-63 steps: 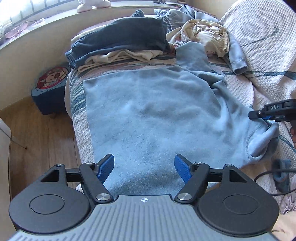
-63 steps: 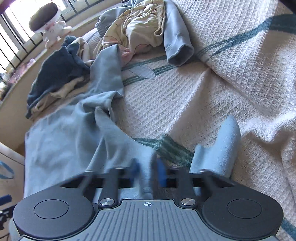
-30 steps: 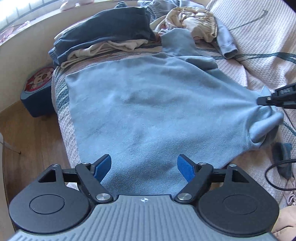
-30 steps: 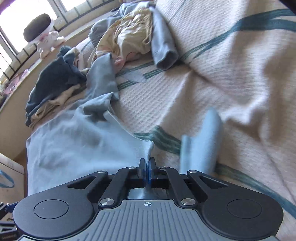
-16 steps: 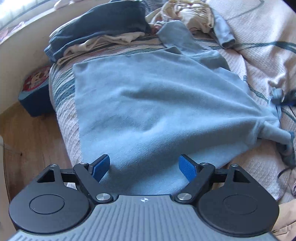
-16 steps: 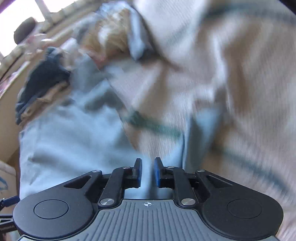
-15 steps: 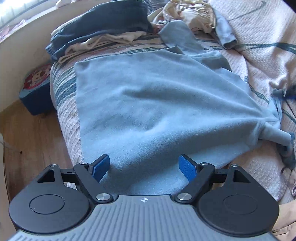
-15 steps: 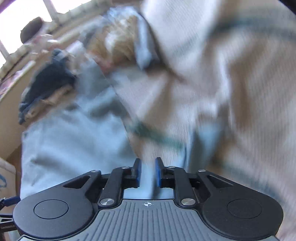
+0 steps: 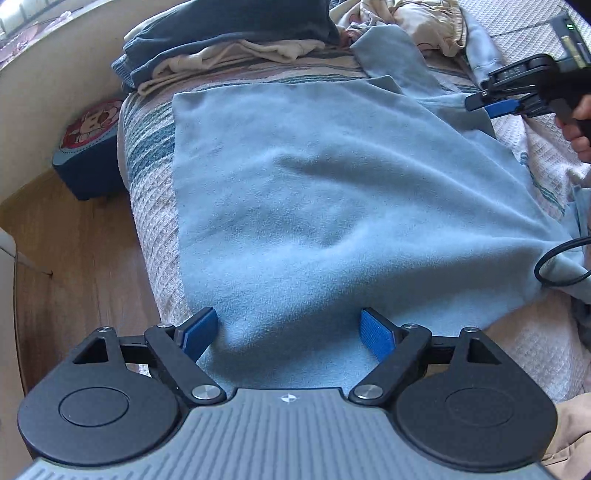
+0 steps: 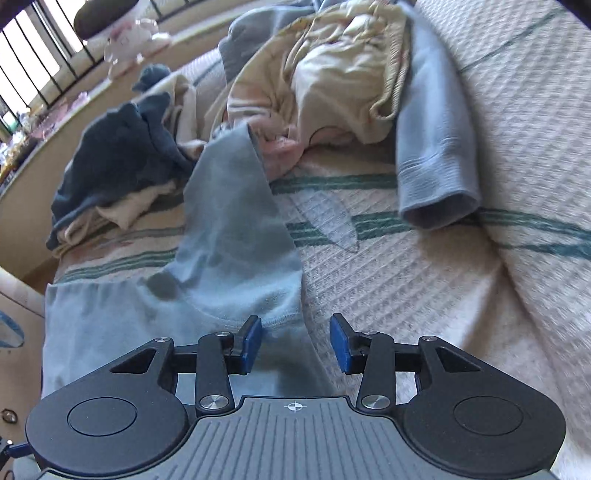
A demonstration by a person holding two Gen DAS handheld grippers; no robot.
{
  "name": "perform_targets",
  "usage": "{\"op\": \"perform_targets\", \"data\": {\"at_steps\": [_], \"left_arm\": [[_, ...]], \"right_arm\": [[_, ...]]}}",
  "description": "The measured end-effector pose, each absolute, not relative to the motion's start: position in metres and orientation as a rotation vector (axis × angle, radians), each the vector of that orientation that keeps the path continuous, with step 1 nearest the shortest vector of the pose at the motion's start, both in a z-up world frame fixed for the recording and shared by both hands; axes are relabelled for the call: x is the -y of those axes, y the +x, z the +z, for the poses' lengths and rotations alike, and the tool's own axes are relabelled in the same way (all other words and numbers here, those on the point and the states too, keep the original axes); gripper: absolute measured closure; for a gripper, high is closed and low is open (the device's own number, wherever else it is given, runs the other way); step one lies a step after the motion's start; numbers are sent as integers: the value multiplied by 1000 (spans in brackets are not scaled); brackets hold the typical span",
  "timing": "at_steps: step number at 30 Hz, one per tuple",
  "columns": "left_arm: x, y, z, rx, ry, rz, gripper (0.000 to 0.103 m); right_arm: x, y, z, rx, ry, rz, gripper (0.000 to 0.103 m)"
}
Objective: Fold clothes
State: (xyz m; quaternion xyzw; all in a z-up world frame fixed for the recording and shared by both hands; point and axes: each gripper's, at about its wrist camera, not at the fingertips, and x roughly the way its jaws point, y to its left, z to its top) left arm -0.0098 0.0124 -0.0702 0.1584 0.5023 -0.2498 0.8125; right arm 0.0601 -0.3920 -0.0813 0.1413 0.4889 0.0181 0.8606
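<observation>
Right gripper (image 10: 295, 341): jaws now parted, cloth released, moved up to the sleeve (image 10: 236, 229).
Left gripper (image 9: 288, 332): still spread wide, empty, over the blue sweatshirt (image 9: 332, 206).

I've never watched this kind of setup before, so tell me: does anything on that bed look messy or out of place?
Yes. The light blue sweatshirt lies spread but wrinkled, one sleeve trailing up into a crumpled cream garment. A black cable loops over its edge. Dark blue clothes sit heaped behind.
</observation>
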Motion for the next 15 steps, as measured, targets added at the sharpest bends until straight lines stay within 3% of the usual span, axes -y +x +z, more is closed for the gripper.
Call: {"op": "perform_targets", "data": {"at_steps": [1, 3, 13, 15], "left_arm": [[-11, -9, -70, -1074, 344, -535, 20], [-9, -8, -69, -1076, 354, -539, 20], [-4, -6, -74, -1102, 383, -546, 18], [-6, -6, -74, -1106, 377, -537, 17]], "right_arm": [[392, 63, -83, -1028, 295, 43, 68], [390, 69, -82, -1019, 267, 36, 99], [368, 113, -91, -979, 146, -33, 98], [368, 114, -95, -989, 164, -51, 91]]}}
